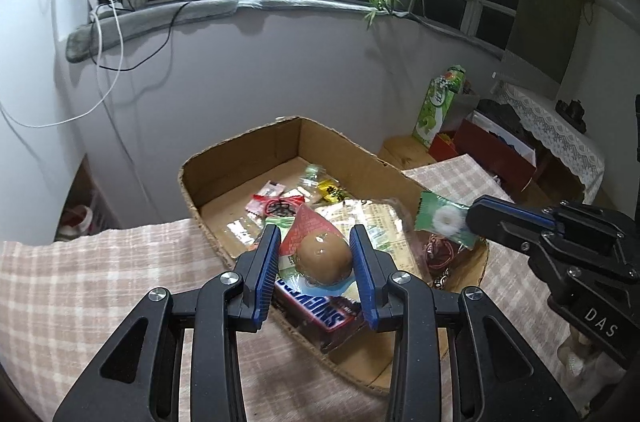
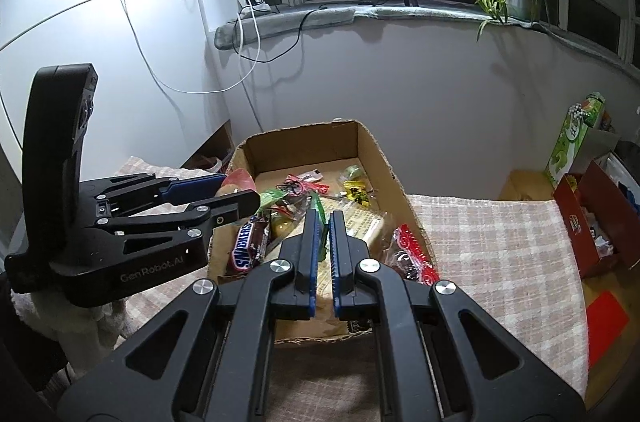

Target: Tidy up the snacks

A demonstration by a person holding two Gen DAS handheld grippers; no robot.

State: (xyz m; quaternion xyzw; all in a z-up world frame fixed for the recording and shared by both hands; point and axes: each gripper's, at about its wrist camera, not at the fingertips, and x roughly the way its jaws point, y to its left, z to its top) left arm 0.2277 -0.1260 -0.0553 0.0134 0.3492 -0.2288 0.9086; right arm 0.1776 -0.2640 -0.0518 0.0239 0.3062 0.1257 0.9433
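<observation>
Left gripper [image 1: 314, 254] jaws clamped on a packaged brown egg [image 1: 325, 259] above the cardboard box [image 1: 240, 158] of snacks, right gripper [image 2: 323, 222] jaws nearly closed, pinching a green wrapped candy [image 1: 442, 219] over the box's right edge, checked cloth [image 1: 80, 286] beneath

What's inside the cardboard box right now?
The cardboard box holds loose snacks: a Snickers bar, small wrapped candies, a red packet. Whatever lies beneath them stays hidden.

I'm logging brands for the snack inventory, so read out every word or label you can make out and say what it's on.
"SNICKERS": brown bar wrapper in the cardboard box.
"GenRobot.AI": left gripper body.
"DAS": right gripper body.
Green carton and red box print: too blurred to read.
</observation>
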